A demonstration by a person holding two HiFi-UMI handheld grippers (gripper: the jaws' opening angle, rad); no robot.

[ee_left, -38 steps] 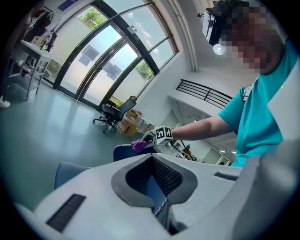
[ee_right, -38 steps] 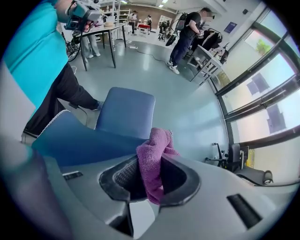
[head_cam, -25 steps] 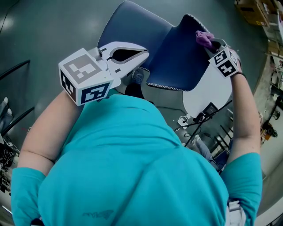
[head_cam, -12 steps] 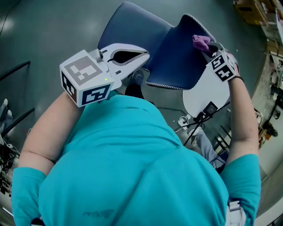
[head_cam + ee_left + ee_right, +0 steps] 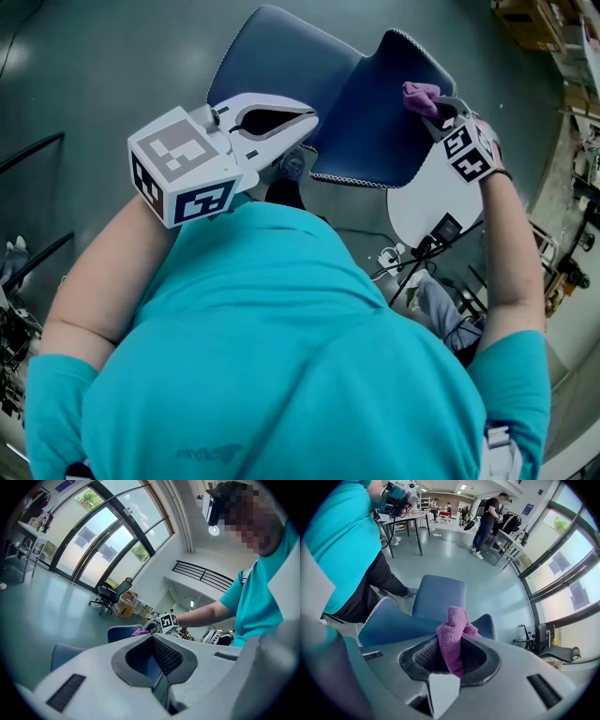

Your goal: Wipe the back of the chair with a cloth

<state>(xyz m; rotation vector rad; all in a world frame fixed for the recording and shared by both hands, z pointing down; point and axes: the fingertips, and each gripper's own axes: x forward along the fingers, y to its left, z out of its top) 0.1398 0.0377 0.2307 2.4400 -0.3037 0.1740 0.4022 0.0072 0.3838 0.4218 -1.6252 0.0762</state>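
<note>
pinching purple cloth [image 5: 420,93], right hand-held gripper [image 5: 434,106] (at chair back [image 5: 373,127]), left hand-held gripper [image 5: 310,115] closed

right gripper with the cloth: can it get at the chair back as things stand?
Probably yes. The right gripper is shut on the purple cloth, which sits at the edge of the chair back, with nothing between them. Whether they touch, I can't tell.

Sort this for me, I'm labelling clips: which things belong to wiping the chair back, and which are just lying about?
For the job:
- purple cloth, held in the right gripper
- blue chair

Lying about:
- black office chair
- cardboard boxes
- table
- floor cables
</note>
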